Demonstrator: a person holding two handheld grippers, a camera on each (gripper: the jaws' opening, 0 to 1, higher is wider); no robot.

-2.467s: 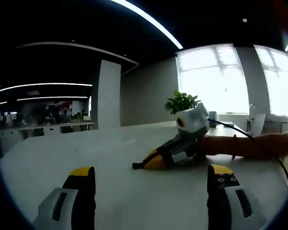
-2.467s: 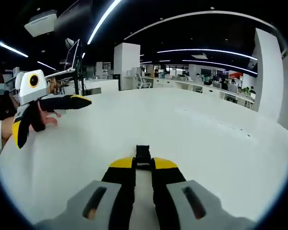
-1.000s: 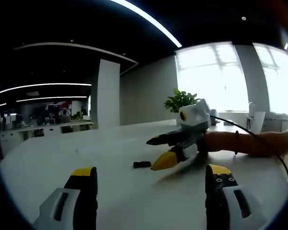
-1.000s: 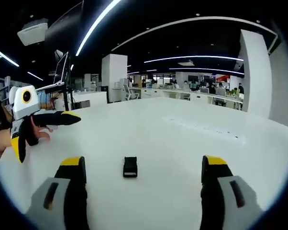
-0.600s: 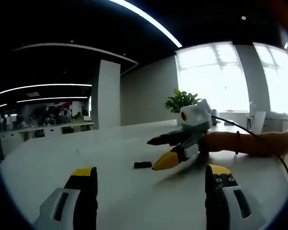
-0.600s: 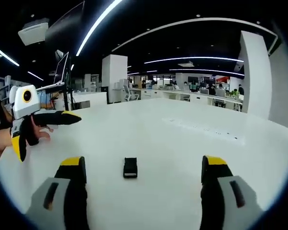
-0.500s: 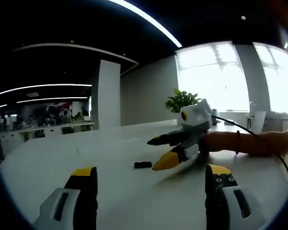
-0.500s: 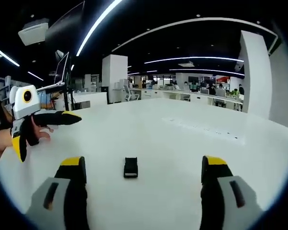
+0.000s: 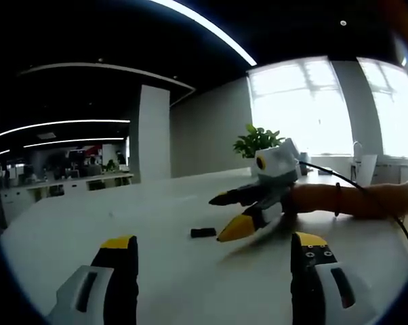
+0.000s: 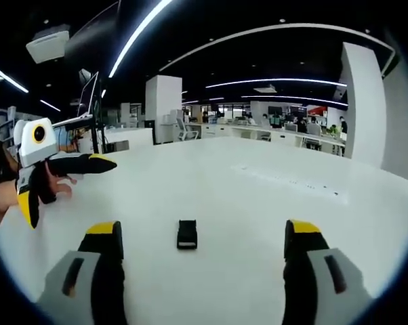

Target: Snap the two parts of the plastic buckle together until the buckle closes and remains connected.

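Observation:
A small black plastic buckle [image 10: 187, 234] lies flat on the white table [image 10: 258, 203], a little ahead of my right gripper [image 10: 200, 247], which is open with the buckle apart from both jaws. In the left gripper view the same buckle [image 9: 203, 233] lies mid-table, just left of the right gripper [image 9: 231, 215], whose yellow-tipped jaws are spread. My left gripper [image 9: 211, 250] stands open with nothing between its jaws, well short of the buckle. In the right gripper view the left gripper [image 10: 62, 181] hangs open at the far left, held by a hand.
A potted plant [image 9: 257, 143] stands at the table's far edge under bright windows. A forearm with a cable [image 9: 353, 200] reaches in from the right. A monitor on a stand [image 10: 95, 91] and office desks lie beyond the table.
The right gripper, shut on the buckle 2.5 s ago, has opened and drawn back, leaving the buckle on the table. Over the last second almost nothing has moved.

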